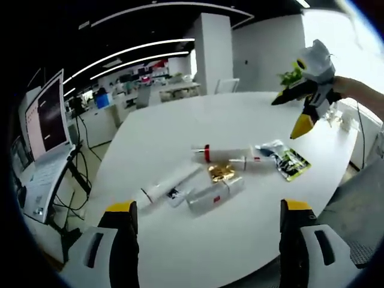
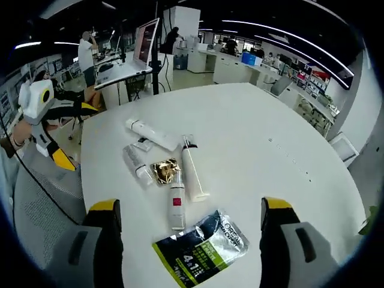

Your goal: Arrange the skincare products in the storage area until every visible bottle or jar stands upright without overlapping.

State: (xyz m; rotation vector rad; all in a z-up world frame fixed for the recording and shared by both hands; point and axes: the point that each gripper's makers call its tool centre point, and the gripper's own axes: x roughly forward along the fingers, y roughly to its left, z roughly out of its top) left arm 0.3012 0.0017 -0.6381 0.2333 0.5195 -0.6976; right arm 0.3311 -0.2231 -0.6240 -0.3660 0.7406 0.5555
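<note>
While the skincare products lie in a loose cluster near the middle of the white counter (image 2: 270, 150), wide bare surface runs out from them to the far rounded edge and to both sides. In the right gripper view, a long white tube (image 2: 151, 133) lies farthest from the camera, a clear bottle (image 2: 138, 164) lies beside it, and a crumpled gold foil piece (image 2: 164, 171) sits between that bottle and a tall white bottle (image 2: 193, 168), which also lies flat. A small white bottle with a red label (image 2: 176, 203) lies closer to the near edge, and a dark sachet with green print (image 2: 203, 247) rests right at the near edge, just beyond the jaws. None of the bottles stands upright.

The right claw (image 2: 191, 231) hangs above the near edge with its jaws spread wide, holding and touching nothing. The left claw (image 1: 207, 219) is likewise wide open and empty, hovering over the counter edge short of the cluster. In the left gripper view the right claw (image 1: 303, 105) hangs above the far side of the counter.
</note>
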